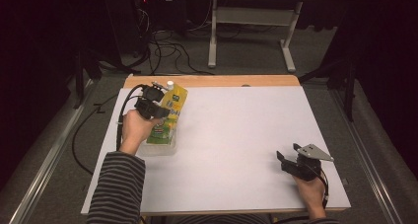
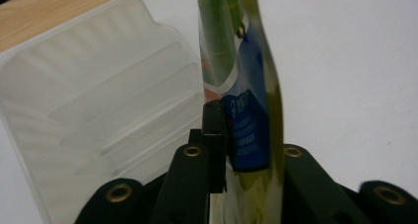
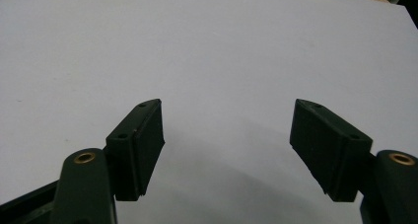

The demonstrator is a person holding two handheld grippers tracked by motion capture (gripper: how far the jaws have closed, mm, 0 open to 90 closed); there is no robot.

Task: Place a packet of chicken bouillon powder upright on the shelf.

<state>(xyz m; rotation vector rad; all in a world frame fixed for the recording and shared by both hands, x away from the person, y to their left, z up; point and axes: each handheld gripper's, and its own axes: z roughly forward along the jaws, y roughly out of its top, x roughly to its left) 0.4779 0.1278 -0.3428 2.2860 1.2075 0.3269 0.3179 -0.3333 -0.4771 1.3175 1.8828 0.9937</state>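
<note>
Pouch [image 2: 246, 110] stands clamped between the left gripper's [image 2: 244, 150] jaws, beside the clear tray [image 2: 98, 110].

White-topped desk [image 1: 236, 150] with a wood strip along the 12 o'clock edge; a clear plastic tray [image 1: 160, 147] sits over at 9 o'clock.

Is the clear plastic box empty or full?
Not empty: the yellow pouch stands tilted in the clear box, gripped by the left gripper.
</note>
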